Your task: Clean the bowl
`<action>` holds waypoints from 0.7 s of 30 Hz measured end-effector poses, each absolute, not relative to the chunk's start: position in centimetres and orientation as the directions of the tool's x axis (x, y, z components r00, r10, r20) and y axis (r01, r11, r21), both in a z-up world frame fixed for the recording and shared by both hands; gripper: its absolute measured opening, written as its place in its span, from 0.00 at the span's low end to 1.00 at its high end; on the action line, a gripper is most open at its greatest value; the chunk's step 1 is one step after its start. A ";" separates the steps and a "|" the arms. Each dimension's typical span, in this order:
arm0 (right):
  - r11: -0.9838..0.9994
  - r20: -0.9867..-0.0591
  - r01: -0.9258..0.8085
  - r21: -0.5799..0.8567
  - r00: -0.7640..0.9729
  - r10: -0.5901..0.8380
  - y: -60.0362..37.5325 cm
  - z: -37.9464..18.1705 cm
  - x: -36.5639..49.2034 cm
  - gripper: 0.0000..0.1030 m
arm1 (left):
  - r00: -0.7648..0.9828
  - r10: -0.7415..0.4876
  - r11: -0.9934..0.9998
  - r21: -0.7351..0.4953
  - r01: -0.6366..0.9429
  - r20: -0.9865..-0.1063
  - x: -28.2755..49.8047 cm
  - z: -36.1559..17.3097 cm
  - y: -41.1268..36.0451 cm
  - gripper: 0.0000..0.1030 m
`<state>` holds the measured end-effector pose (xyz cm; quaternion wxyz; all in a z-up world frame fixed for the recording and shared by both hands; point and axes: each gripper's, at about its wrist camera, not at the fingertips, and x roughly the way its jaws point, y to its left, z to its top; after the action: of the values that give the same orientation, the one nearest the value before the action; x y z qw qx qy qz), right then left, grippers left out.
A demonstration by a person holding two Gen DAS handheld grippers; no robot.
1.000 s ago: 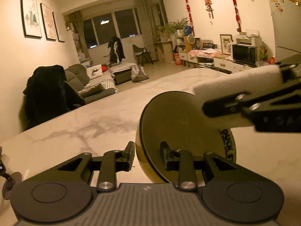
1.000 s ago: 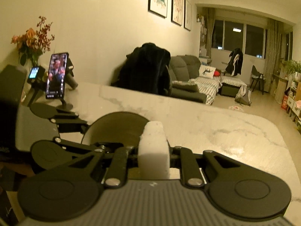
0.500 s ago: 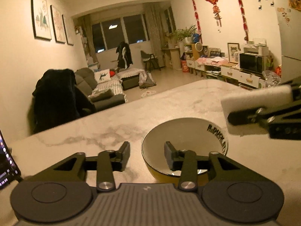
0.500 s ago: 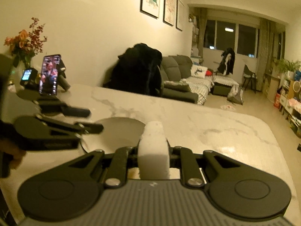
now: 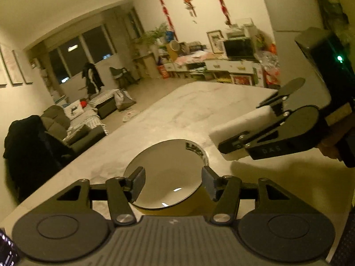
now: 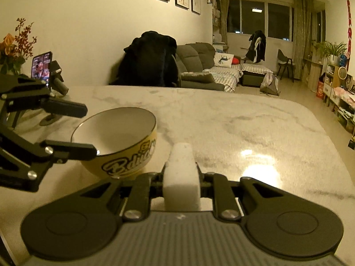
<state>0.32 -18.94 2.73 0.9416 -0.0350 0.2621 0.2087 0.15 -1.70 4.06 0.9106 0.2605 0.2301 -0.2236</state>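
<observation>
**Bowl set down upright, sponge withdrawn — wiping pass looks over**

Yellow ceramic bowl with white inside and black lettering (image 6: 117,141) stands upright on the white marble-pattern desk (image 6: 233,119), near edge, left of centre in the right wrist view.

Left gripper (image 5: 173,182): jaws have just been opening and now stand apart, one on either side of the bowl's rim; neither pad presses on it. Released. In the right wrist view its two fingers (image 6: 66,150) sit at the left, one above the rim and one across the near wall; actual contact cannot be told.

Right gripper (image 6: 182,177): clenched on the white rectangular sponge block (image 6: 180,168). Sponge is held just right of the bowl and clear of it, not inside.

Bowl interior reads plain and glossy, with no residue visible; dim yellow light limits that check.

Judgement: scrubbing and putting down appear done. Left, if anything: back the left gripper away and set the sponge down. Whether another wipe is needed, cannot tell.

Background: phone on stand (image 6: 42,67), far left.
</observation>
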 end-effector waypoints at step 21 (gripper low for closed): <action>0.898 -0.512 -0.433 0.081 0.754 0.410 -19.9 1.6 0.1 0.21 | 0.666 -0.364 0.747 0.222 0.626 -0.651 3.0 -0.8 -0.7 0.13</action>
<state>0.05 -19.93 1.64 0.9364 -0.0211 0.2685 0.2252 3.00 -0.68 -0.79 0.8858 0.2195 0.2984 -0.2795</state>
